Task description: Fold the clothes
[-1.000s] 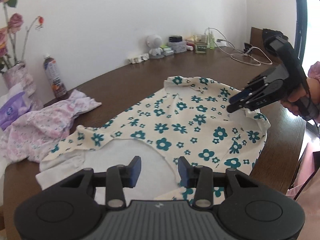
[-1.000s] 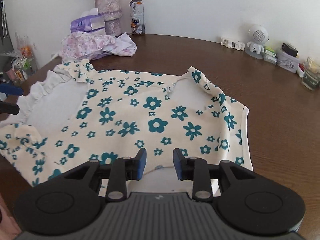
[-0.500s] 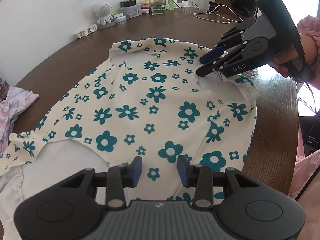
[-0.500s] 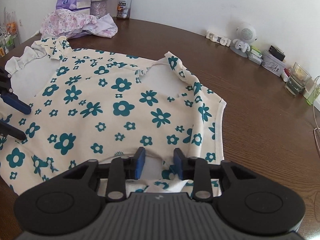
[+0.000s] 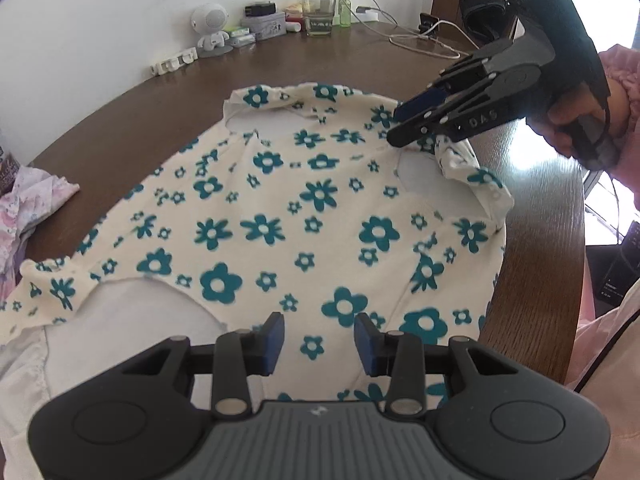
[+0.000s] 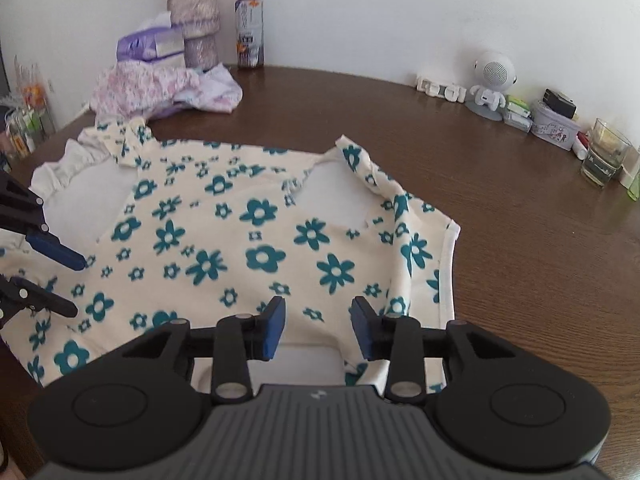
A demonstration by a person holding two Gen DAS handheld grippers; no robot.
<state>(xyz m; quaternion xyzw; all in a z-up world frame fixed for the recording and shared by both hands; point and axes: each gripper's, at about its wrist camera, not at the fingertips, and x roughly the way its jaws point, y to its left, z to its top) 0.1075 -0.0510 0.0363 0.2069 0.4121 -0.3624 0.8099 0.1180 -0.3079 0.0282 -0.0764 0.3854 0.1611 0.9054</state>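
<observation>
Cream cotton top with teal flowers is spread flat on the brown wooden table. My left gripper hovers over its near edge at 6 o'clock with the jaws spread wide, nothing in them. My right gripper is wide open too, over the sleeve end. Pink floral clothes sit at 11 o'clock by the bottle.
</observation>
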